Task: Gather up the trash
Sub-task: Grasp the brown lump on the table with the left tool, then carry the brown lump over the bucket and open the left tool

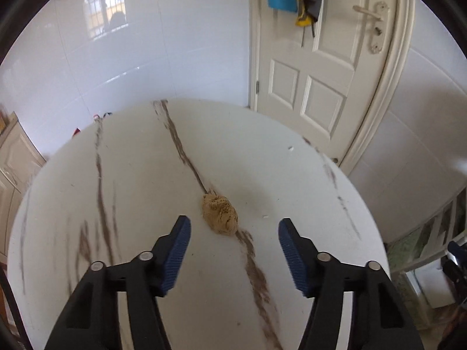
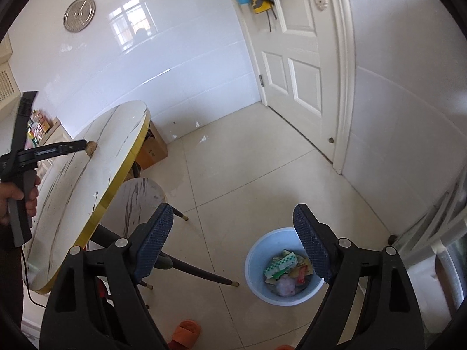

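Note:
A crumpled tan paper ball (image 1: 220,214) lies on the round white marble table (image 1: 131,180). My left gripper (image 1: 235,226) is open, its blue pads (image 1: 178,250) standing wide just short of the ball and touching nothing. From the right wrist view the same gripper (image 2: 84,145) reaches over the table (image 2: 116,134) to the ball (image 2: 91,148), held by a person's hand (image 2: 17,197). My right gripper (image 2: 233,208) is open and empty above the floor. Below its right finger stands a light blue bin (image 2: 251,265) with several wrappers inside.
A small marble stool (image 2: 140,195) sits under the gold-edged table. A cardboard box (image 2: 151,150) stands by the wall, a white door (image 2: 294,73) behind. An orange slipper (image 2: 186,331) lies on the tiled floor. Tiny white scraps (image 1: 265,216) lie on the tabletop.

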Action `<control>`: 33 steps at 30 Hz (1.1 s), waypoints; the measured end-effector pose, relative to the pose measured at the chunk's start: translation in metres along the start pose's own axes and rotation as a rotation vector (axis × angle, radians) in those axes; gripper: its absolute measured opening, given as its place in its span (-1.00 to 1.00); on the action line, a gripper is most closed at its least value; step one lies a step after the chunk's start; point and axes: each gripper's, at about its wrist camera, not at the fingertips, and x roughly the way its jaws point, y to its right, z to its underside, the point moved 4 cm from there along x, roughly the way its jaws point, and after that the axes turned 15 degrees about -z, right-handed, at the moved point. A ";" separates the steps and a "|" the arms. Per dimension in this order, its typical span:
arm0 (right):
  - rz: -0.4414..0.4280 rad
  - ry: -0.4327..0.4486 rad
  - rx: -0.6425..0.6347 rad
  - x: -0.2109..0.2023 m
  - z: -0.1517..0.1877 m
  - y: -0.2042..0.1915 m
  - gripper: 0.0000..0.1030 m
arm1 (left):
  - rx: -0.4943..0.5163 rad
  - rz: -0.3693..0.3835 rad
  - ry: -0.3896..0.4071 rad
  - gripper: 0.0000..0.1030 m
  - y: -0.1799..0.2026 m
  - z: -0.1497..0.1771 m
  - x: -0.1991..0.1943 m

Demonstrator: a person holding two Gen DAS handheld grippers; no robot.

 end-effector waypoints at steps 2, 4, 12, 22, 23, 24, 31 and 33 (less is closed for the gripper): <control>0.004 -0.006 -0.004 0.004 -0.001 0.000 0.61 | -0.013 0.000 -0.015 0.11 -0.001 -0.004 0.013; 0.004 -0.013 -0.006 0.006 0.000 0.000 0.61 | -0.031 0.012 -0.033 0.11 -0.002 -0.010 0.027; 0.026 -0.008 0.020 0.000 0.005 0.015 0.63 | -0.046 0.021 -0.024 -0.53 -0.023 -0.023 0.041; 0.044 -0.012 0.054 -0.004 0.019 0.031 0.63 | 0.066 0.072 0.144 -0.55 0.025 0.013 -0.065; 0.046 -0.012 0.055 -0.005 0.021 0.033 0.63 | 0.089 0.092 0.164 -0.55 0.039 0.016 -0.078; 0.051 -0.013 0.061 -0.006 0.024 0.036 0.63 | 0.112 0.119 0.183 -0.54 0.055 0.021 -0.092; 0.102 -0.027 0.140 -0.010 0.056 0.083 0.65 | 0.320 0.276 0.196 -0.54 0.193 0.084 -0.125; 0.115 -0.043 0.164 -0.003 0.066 0.101 0.65 | 0.347 0.294 0.159 -0.54 0.218 0.103 -0.106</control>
